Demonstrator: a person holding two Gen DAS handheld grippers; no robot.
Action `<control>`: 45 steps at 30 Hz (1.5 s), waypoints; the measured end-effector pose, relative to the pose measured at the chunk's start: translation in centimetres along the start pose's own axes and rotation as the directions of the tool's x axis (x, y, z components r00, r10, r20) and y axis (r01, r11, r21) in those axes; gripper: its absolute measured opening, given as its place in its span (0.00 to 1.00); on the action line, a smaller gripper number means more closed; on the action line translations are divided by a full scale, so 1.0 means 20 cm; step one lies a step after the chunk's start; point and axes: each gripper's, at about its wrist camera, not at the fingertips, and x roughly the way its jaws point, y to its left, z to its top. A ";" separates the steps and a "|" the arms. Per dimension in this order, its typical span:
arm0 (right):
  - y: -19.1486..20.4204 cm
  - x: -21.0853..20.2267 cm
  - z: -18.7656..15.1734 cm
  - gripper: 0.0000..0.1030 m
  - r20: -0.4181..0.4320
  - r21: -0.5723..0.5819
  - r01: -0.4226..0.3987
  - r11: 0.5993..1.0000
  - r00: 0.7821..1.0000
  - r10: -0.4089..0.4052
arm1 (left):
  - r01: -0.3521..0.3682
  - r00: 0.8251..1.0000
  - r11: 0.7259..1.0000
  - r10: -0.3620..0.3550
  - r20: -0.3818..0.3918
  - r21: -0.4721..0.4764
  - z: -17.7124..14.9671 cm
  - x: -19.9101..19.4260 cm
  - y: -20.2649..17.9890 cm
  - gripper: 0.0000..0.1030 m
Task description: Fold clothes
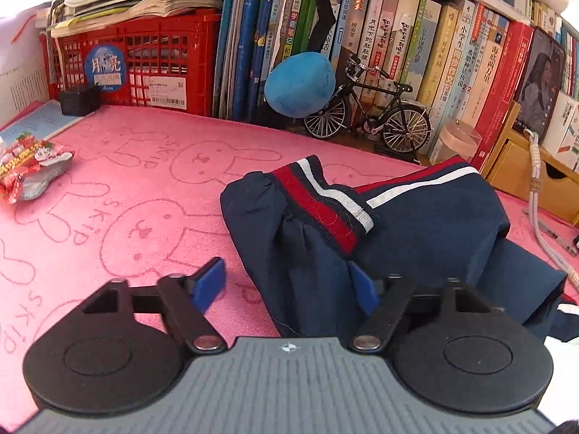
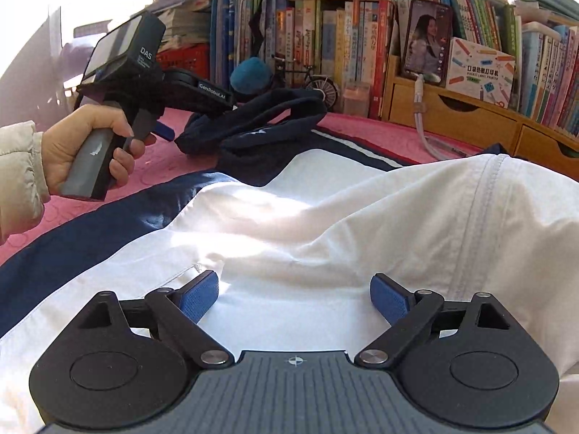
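Note:
A navy and white jacket lies on the pink rabbit-print towel. Its navy sleeve, with a red and white striped cuff, is bunched in the left wrist view. My left gripper is open, with sleeve fabric lying between its fingers and over the right fingertip. In the right wrist view my right gripper stands open just above the jacket's white panel, holding nothing. The bunched sleeve lies further back, beside a hand that holds the left gripper's handle.
Books fill the shelf behind. A red crate, black box, blue plush ball, model bicycle and wooden drawer unit line the back edge. A snack packet lies at left, a white cable at right.

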 end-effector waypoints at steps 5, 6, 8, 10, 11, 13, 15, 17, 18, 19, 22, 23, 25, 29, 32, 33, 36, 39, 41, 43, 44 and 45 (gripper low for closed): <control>0.00 0.01 -0.01 0.91 -0.003 0.006 0.001 1.000 1.000 -0.001 | -0.080 0.995 0.996 0.076 0.069 0.047 0.13 -0.03 0.12 0.29; 0.00 0.01 -0.01 0.91 -0.004 0.009 0.000 1.000 1.000 0.000 | -0.111 0.990 0.993 0.106 0.089 0.051 0.17 -0.04 0.16 0.29; -0.01 0.01 -0.01 0.91 -0.006 0.015 -0.004 1.000 1.000 0.004 | -0.167 0.981 0.986 0.164 0.105 0.026 0.24 -0.05 0.29 0.27; -0.01 0.01 -0.01 0.92 -0.006 0.017 -0.003 1.000 1.000 0.003 | -0.184 0.978 0.983 0.185 0.100 -0.023 0.30 -0.07 0.44 0.18; 0.00 0.01 -0.01 0.92 -0.004 0.012 0.002 1.000 1.000 -0.002 | -0.181 0.978 0.982 0.185 0.100 -0.051 0.33 -0.08 0.51 0.13; 0.02 0.01 -0.01 0.92 0.001 -0.002 0.015 1.000 1.000 -0.015 | -0.189 0.974 0.978 0.198 0.113 -0.087 0.38 -0.11 0.63 0.08; 0.04 0.01 -0.01 0.91 0.002 -0.019 0.028 0.999 1.000 -0.028 | -0.214 0.964 0.971 0.227 0.138 -0.102 0.44 -0.14 0.72 0.08; 0.05 0.01 0.01 0.91 -0.001 -0.028 0.033 0.999 0.999 -0.033 | -0.223 0.957 0.969 0.238 0.168 -0.104 0.50 -0.18 0.79 0.07; 0.06 0.02 0.02 0.90 -0.005 -0.030 0.032 0.999 0.999 -0.032 | -0.227 0.953 0.968 0.243 0.184 -0.105 0.52 -0.20 0.82 0.07; 0.06 0.02 0.04 0.90 -0.007 -0.031 0.031 0.999 0.999 -0.032 | -0.235 0.947 0.967 0.251 0.200 -0.099 0.55 -0.22 0.85 0.07; 0.08 0.04 0.08 0.90 -0.004 -0.032 0.026 0.999 1.000 -0.027 | -0.296 0.925 0.952 0.307 0.222 -0.085 0.57 -0.22 0.92 0.07; 0.09 0.04 0.09 0.90 -0.004 -0.034 0.025 0.999 1.000 -0.025 | -0.320 0.916 0.943 0.332 0.226 -0.089 0.57 -0.22 0.96 0.00; 0.10 0.03 0.13 0.90 0.008 -0.042 0.017 0.999 1.000 -0.017 | -0.343 0.902 0.925 0.373 0.216 -0.161 0.58 -0.22 1.07 0.00; 0.10 -0.03 0.20 0.90 0.047 -0.065 -0.005 0.998 0.999 0.008 | -0.301 0.927 0.914 0.348 0.142 -0.273 0.55 -0.21 1.30 0.00; 0.08 -0.08 0.26 0.90 0.078 -0.070 -0.007 0.998 0.997 0.012 | -0.277 0.947 0.947 0.298 0.123 -0.161 0.48 -0.19 1.25 0.01; 0.06 -0.09 0.27 0.90 0.087 -0.063 0.007 0.998 0.996 -0.002 | -0.251 0.957 0.957 0.269 0.113 -0.146 0.46 -0.18 1.22 0.02; -0.01 -0.10 0.29 0.90 0.102 -0.049 0.079 0.996 0.992 -0.074 | -0.155 0.981 0.983 0.165 0.104 -0.102 0.40 -0.18 1.10 0.18; -0.12 -0.13 0.31 0.90 0.125 -0.032 0.165 0.986 0.979 -0.160 | -0.109 0.988 0.994 0.105 0.112 0.030 0.35 -0.18 0.88 0.29; -0.24 -0.17 0.33 0.90 0.143 0.015 0.232 0.973 0.962 -0.232 | -0.040 0.994 0.992 0.027 0.106 0.119 0.32 -0.18 0.72 0.30; -0.36 -0.20 0.34 0.90 0.138 0.072 0.280 0.957 0.948 -0.287 | 0.054 0.994 0.981 -0.071 0.086 0.186 0.28 -0.19 0.56 0.32; -0.44 -0.21 0.33 0.84 0.116 0.111 0.299 0.948 0.943 -0.311 | 0.103 0.990 0.970 -0.122 0.075 0.219 0.27 -0.20 0.46 0.36; -0.54 -0.22 0.31 0.80 0.080 0.159 0.314 0.936 0.941 -0.330 | 0.152 0.983 0.956 -0.173 0.063 0.251 0.25 -0.21 0.36 0.40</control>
